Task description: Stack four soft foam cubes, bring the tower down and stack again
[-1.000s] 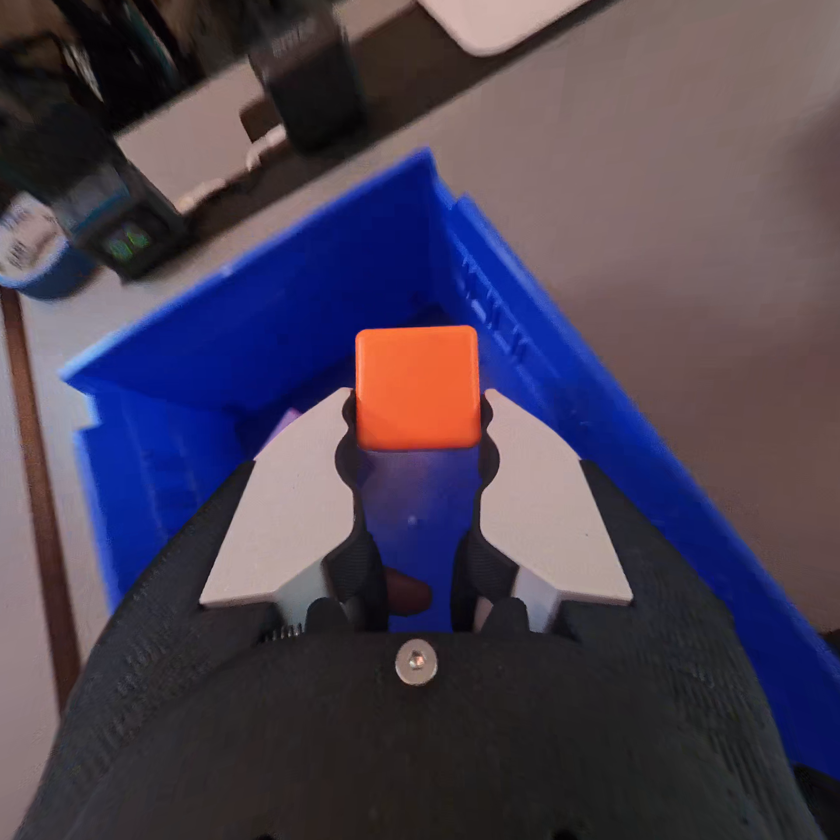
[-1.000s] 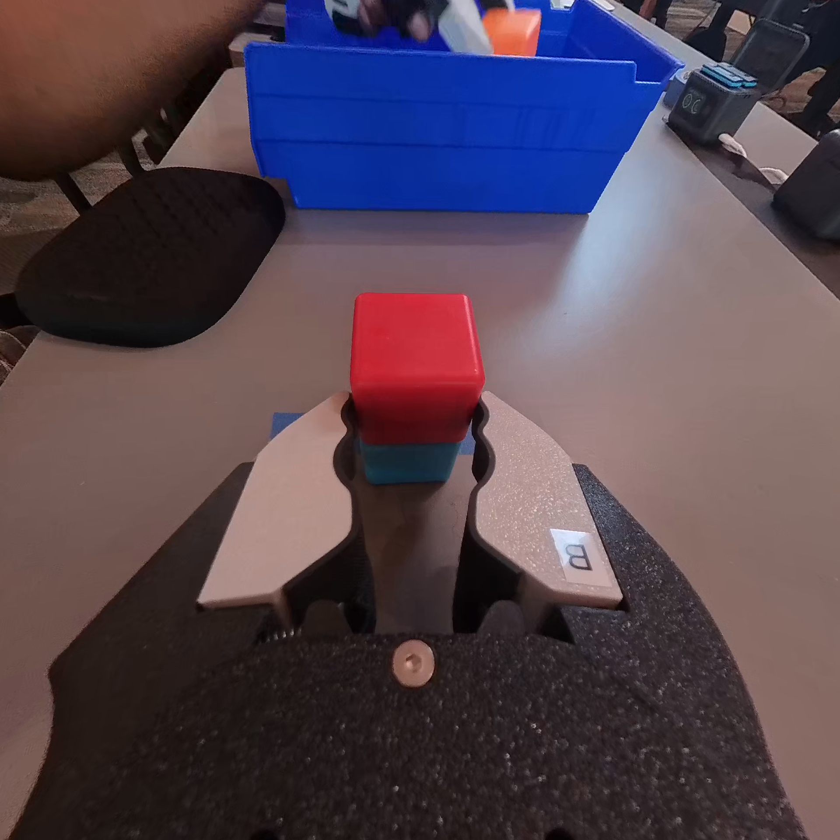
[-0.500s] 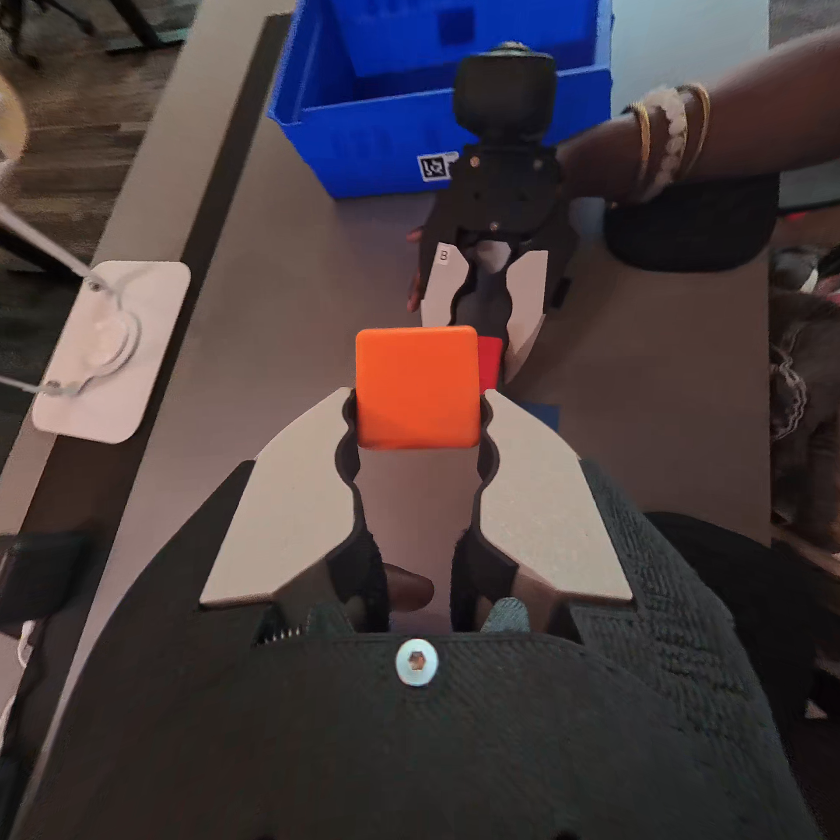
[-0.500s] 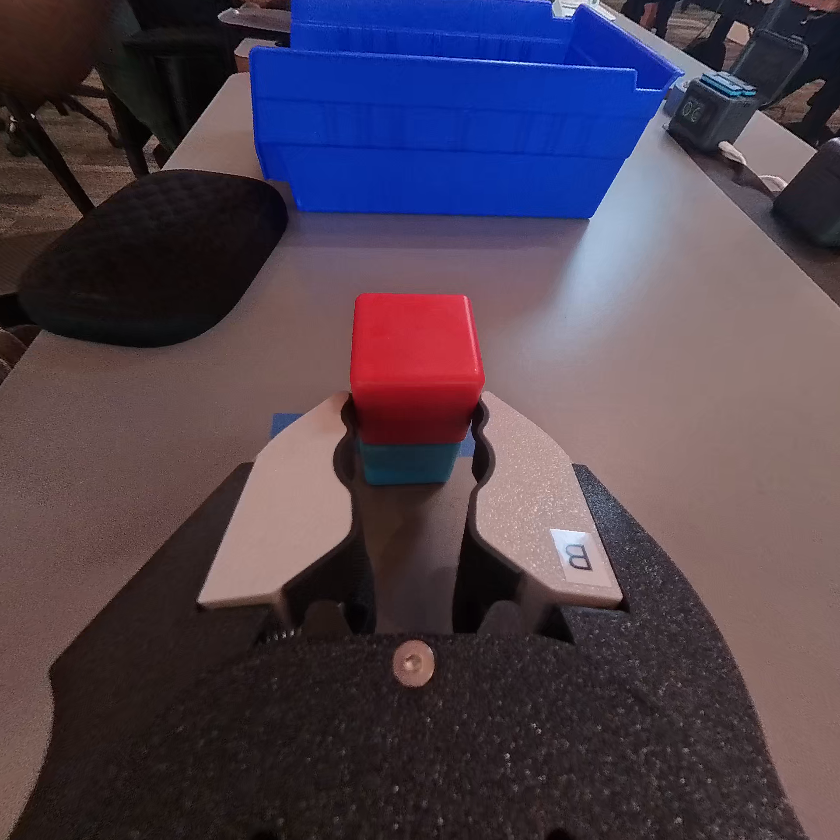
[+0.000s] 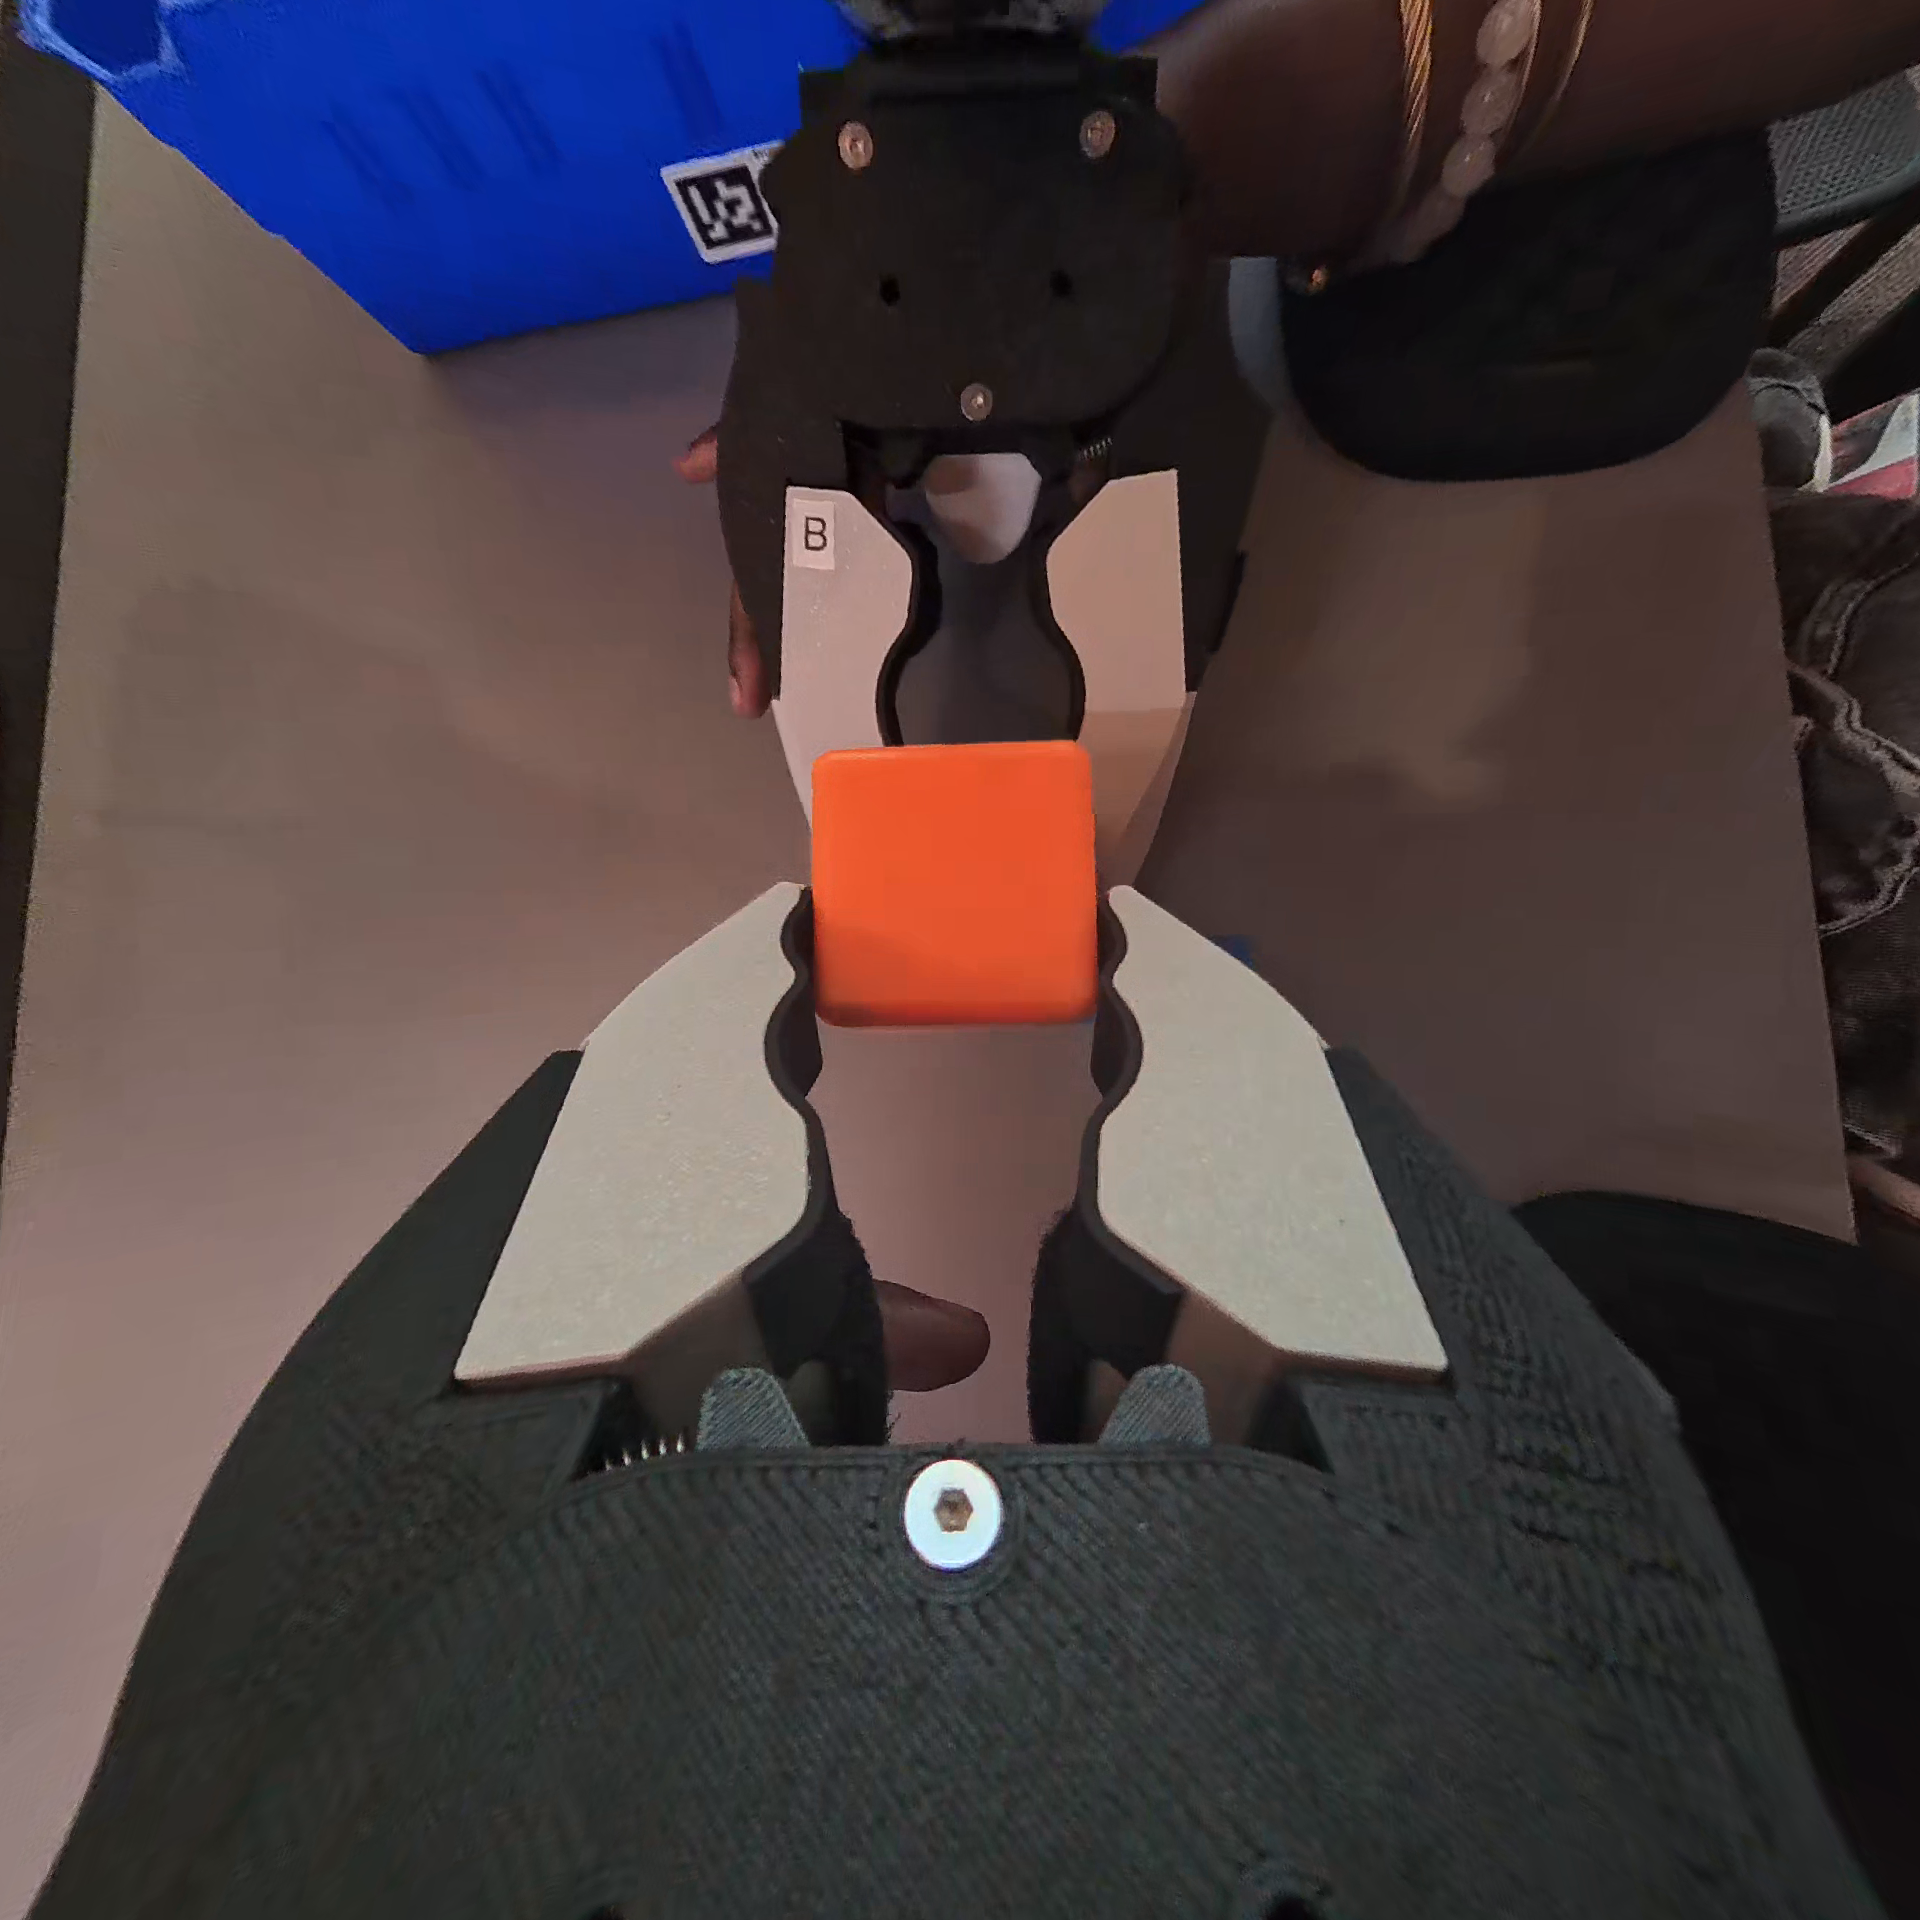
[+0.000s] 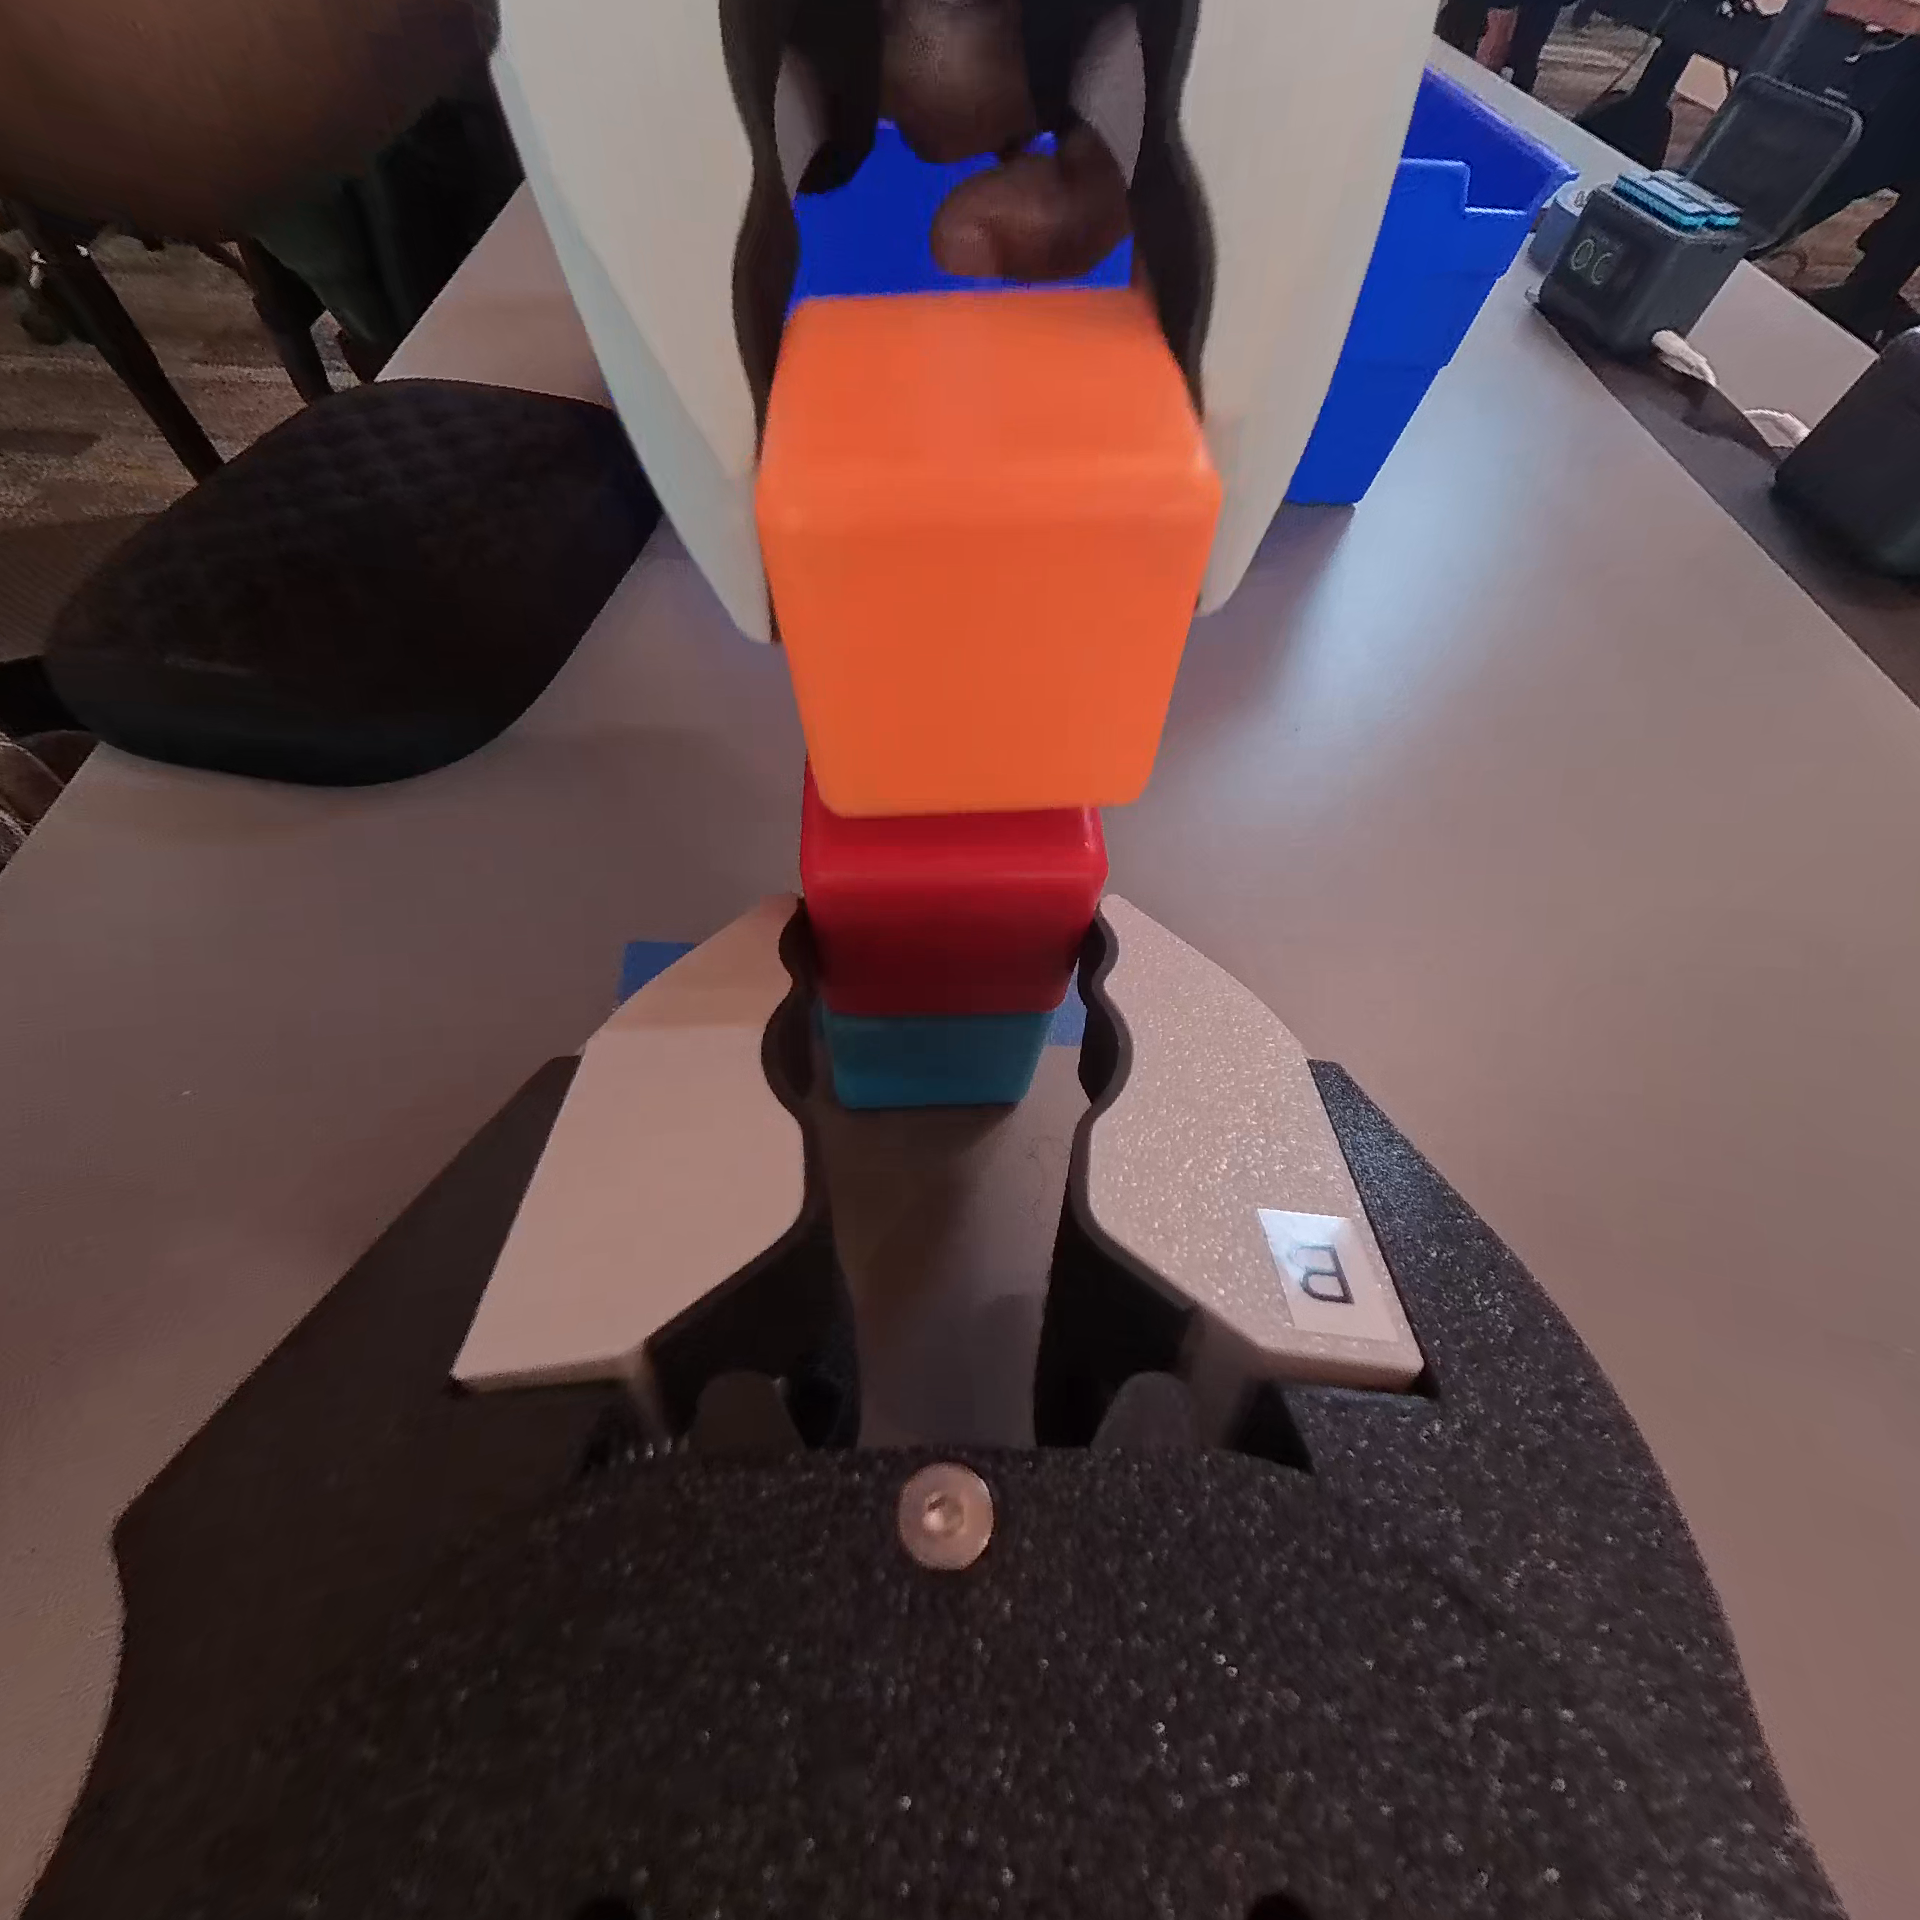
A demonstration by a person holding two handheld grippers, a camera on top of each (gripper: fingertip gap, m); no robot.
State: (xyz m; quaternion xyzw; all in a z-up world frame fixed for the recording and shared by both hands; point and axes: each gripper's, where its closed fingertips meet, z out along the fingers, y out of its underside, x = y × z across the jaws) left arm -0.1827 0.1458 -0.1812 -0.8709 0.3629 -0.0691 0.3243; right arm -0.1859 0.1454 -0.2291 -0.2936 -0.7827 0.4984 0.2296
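— What have you got in your left gripper (image 5: 952, 940)?

— An orange cube (image 5: 952, 883), smooth, matte, with rounded edges and corners. My two fingers are clamped on its opposite sides near the tips. In the right wrist view the same orange cube (image 6: 982, 561) hangs over the stack, its faces squared up with the cubes under it, slightly blurred. I cannot tell whether it touches the red one.

— And the stack?

— A red cube (image 6: 951, 909) sits on a teal cube (image 6: 930, 1060), and the teal one rests on the grey table (image 6: 1455, 831), over a patch of blue tape (image 6: 655, 961). My right gripper (image 6: 945, 977) has its fingers pressed against the sides of the red cube, steadying it.

— Does anything have a long axis?

— Not the cubes; each is equal all round. The stack itself stands upright, bottom to top teal, red, then orange held above.

— Any containers?

— A blue bin (image 6: 1444, 312) stands on the table behind the stack, well apart from it. It shows in the left wrist view too, the blue bin (image 5: 468, 177) with a square black-and-white marker on its wall. I cannot see what is inside it. A black padded chair seat (image 6: 343, 582) lies beside the table edge.
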